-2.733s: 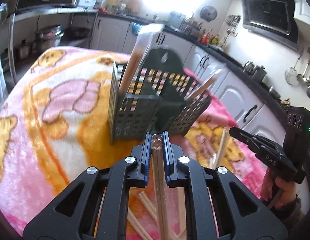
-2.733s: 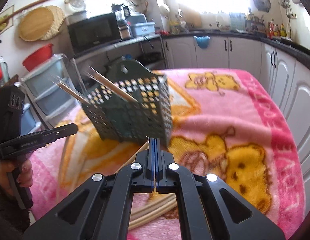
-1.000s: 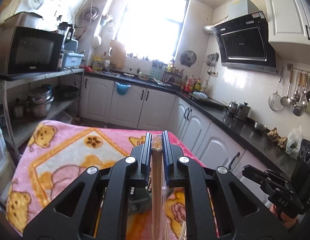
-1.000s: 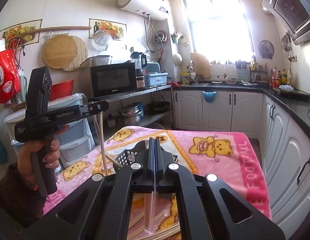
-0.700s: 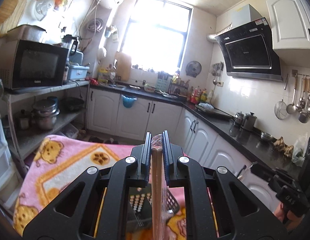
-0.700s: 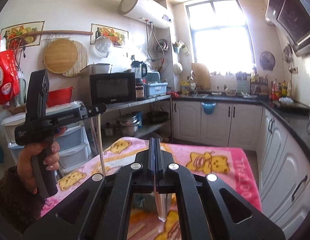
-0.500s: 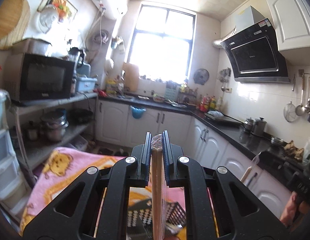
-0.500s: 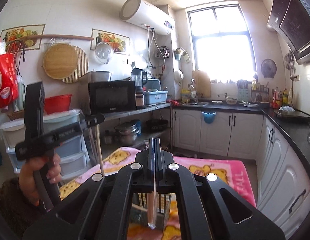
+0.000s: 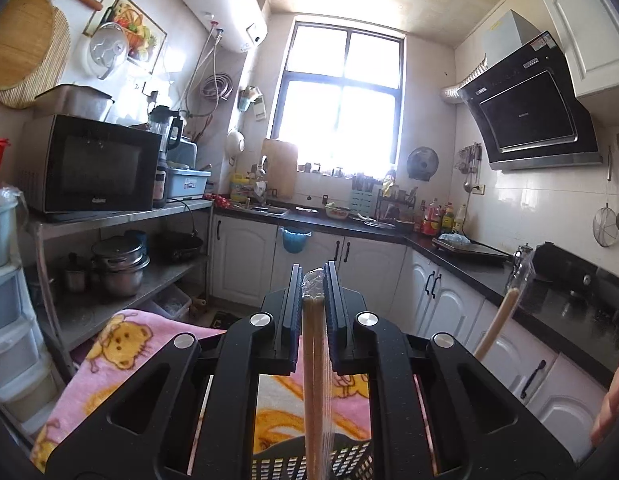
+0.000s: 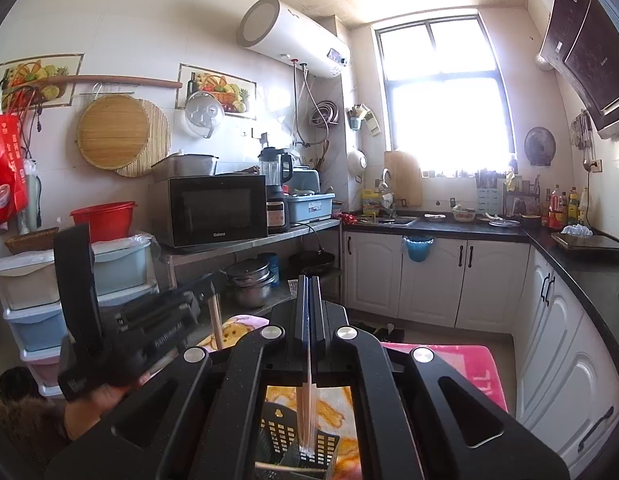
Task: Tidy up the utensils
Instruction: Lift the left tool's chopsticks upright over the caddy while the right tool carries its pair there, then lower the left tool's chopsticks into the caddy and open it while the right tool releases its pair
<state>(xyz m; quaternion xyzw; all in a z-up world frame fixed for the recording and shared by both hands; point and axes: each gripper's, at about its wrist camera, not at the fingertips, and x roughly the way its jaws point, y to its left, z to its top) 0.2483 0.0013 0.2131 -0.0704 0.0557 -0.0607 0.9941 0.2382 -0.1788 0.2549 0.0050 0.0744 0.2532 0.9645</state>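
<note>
Above a pink cartoon-print blanket (image 9: 121, 344), the left gripper (image 9: 313, 284) pinches wrapped wooden chopsticks (image 9: 314, 380), hanging toward a dark perforated utensil basket (image 9: 285, 462) cut off by the frame. The right gripper (image 10: 309, 300) clamps another wrapped pair (image 10: 307, 412), its lower end blurred inside the basket's (image 10: 285, 432) compartment.

Below the tool, a pink blanket (image 10: 475, 372) printed with yellow cartoon bears covers the supporting surface (the surface itself is hidden), and a dark perforated utensil basket (image 10: 283, 436) stands on it directly beneath the fingers.
</note>
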